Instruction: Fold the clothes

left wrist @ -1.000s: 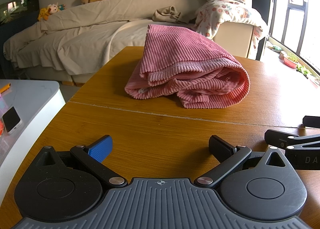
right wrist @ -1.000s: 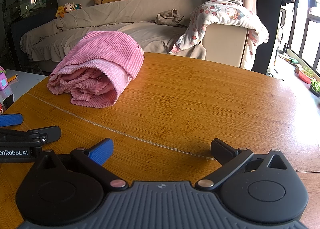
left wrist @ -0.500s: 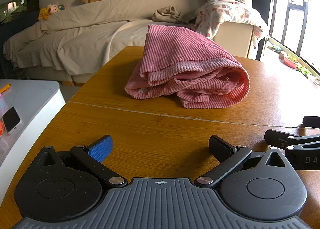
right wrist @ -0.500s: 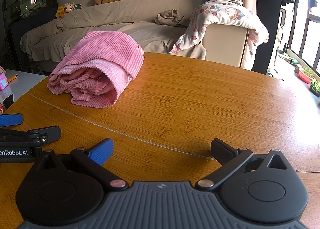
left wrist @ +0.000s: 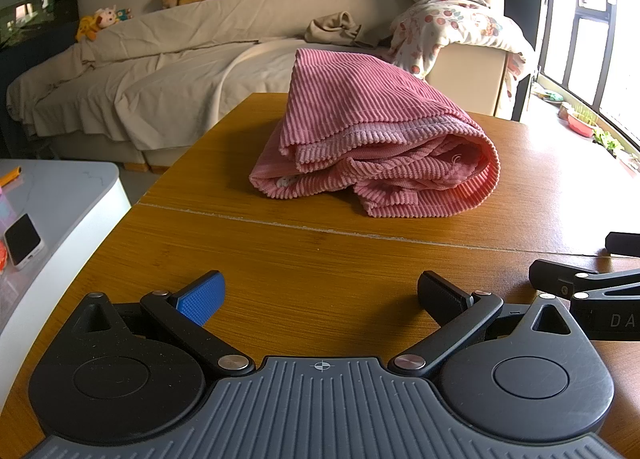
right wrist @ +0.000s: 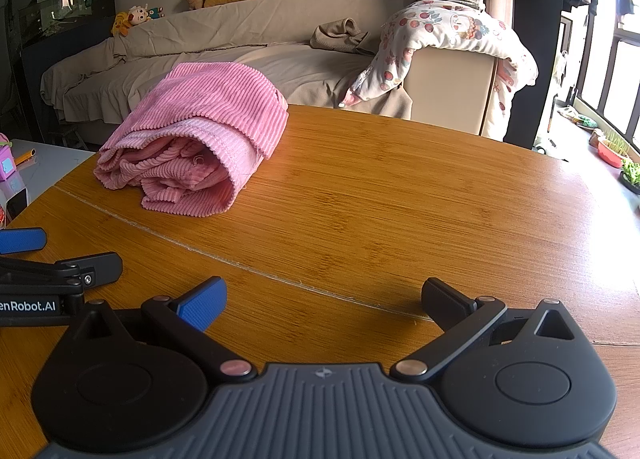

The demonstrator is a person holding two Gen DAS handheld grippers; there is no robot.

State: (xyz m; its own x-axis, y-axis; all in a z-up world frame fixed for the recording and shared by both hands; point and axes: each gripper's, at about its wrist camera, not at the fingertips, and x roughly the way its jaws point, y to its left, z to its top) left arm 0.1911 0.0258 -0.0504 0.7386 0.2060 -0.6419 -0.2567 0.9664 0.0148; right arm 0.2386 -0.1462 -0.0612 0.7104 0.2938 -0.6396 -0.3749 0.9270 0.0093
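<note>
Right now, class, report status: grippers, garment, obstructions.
Left hand-held gripper open, empty; right hand-held gripper open, empty. Pink corduroy garment bundled on wooden table, untouched. Nothing in the way.

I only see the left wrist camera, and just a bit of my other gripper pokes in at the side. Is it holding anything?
Observer: No. In the right wrist view the right gripper is wide open and holds nothing; only bare wood shows in the gap.
Operator: Is there room beside the pink clothes on that side?
Observer: Yes. In that view the wooden table runs on far to the right of the pink garment, out to a rounded edge, with nothing lying on that stretch.
</note>
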